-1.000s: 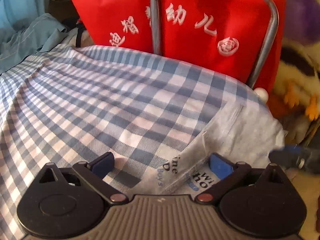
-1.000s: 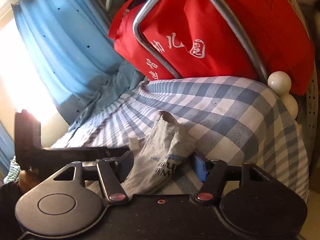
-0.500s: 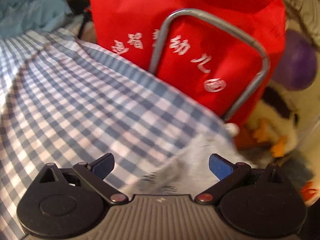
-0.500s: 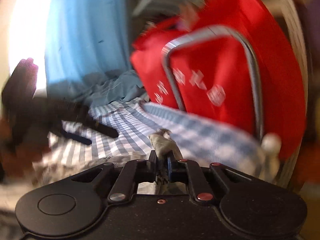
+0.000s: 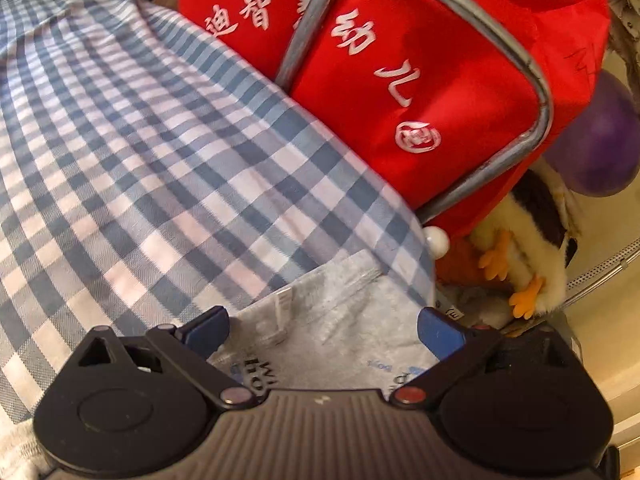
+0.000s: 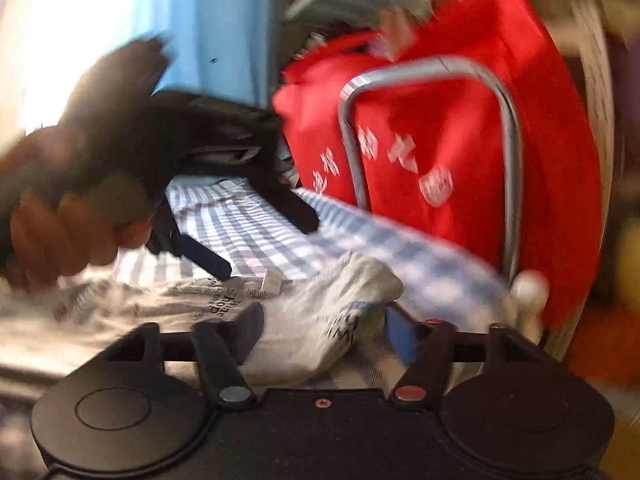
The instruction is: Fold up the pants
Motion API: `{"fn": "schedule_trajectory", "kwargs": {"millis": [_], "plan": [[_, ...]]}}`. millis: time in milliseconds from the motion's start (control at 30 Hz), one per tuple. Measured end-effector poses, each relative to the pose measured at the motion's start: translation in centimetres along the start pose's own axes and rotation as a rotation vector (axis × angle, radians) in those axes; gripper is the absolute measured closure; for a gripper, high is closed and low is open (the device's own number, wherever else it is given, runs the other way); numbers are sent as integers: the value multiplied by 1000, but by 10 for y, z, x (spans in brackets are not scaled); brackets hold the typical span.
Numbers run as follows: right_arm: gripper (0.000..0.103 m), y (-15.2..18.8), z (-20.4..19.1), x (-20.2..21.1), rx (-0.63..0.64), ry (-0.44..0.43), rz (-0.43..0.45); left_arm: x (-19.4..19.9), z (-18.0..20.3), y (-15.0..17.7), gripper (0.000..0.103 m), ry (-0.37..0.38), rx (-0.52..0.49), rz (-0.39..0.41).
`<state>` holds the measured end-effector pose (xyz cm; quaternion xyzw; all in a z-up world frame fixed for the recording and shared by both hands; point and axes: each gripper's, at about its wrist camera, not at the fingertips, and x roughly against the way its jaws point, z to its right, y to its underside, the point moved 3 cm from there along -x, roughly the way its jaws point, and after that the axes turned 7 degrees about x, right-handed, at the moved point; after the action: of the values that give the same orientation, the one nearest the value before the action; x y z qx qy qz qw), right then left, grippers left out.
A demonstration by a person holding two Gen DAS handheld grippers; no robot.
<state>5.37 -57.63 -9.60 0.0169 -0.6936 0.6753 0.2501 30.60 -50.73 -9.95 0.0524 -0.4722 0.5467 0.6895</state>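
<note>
The grey printed pants [image 5: 344, 320] lie on a blue-and-white checked sheet [image 5: 140, 152], near its right edge. My left gripper [image 5: 322, 324] hangs open over them, the cloth showing between its blue pads without touching them. In the blurred right wrist view the pants [image 6: 320, 320] lie bunched, a white label showing. My right gripper [image 6: 324, 330] has its jaws opening, a fold of the pants lying between them, free of the pads. The left gripper [image 6: 256, 236] and the hand [image 6: 72, 216] holding it appear at the left.
A red bag with white lettering [image 5: 400, 80] stands behind a grey metal rail [image 5: 532, 76] at the bed's far edge. A plush toy [image 5: 528, 240] and a purple ball [image 5: 600, 148] lie to the right. A blue curtain [image 6: 224, 28] hangs at the back.
My right gripper closed on the pants, swung them to the right, and has now opened off them. The left gripper stayed open and rolled, and the pants now spread wider beneath it.
</note>
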Motion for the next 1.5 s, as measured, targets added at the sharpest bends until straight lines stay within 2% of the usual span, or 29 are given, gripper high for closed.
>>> {"fn": "schedule_trajectory", "kwargs": {"millis": [67,167,267,333,367,400,433,500,533,600,667,767,867,967,1067,1200,1267,1367,1500], "plan": [[34,5,13,0,-123,-66,-38,-7,-6,0,1,-34,-10,1],[35,11,23,-4,-275,-221,-85,-8,-13,0,1,-41,-29,16],[34,8,27,-15,-315,-265,-91,-5,-16,-2,1,-21,-18,18],[35,6,33,-27,-386,-301,-78,-3,-17,-3,1,-20,-12,19],[39,6,37,-33,-422,-313,-62,-2,-18,-4,1,-25,-8,20],[47,7,41,-37,-459,-312,-43,-1,-18,-4,1,-27,-4,22],[52,8,45,-41,-499,-299,-26,0,-19,-5,1,-27,1,24],[71,14,50,-41,-586,-264,10,3,-20,-6,1,-23,10,23],[74,16,52,-40,-614,-250,31,6,-21,-6,1,-16,16,23],[84,14,49,-34,-598,-213,66,12,-21,-8,1,20,31,20],[84,7,39,-24,-484,-154,102,19,-19,-11,1,67,49,18],[98,-7,7,-14,-188,-61,128,30,-15,-14,1,125,73,11],[98,-13,-32,-5,132,10,144,35,-8,-15,1,142,81,-8],[98,-10,-65,-6,357,58,132,37,-1,-13,1,121,64,-15],[98,-4,-86,-8,503,84,135,39,1,-10,1,104,62,-30],[98,8,-102,-8,652,110,133,30,-7,-3,1,20,79,-73],[98,13,-107,-7,703,113,121,26,-16,2,1,4,106,-91],[98,23,-115,-9,829,134,102,29,-30,13,1,26,146,-105],[99,44,-129,-8,1072,152,108,33,-38,21,1,63,158,-82]]}}
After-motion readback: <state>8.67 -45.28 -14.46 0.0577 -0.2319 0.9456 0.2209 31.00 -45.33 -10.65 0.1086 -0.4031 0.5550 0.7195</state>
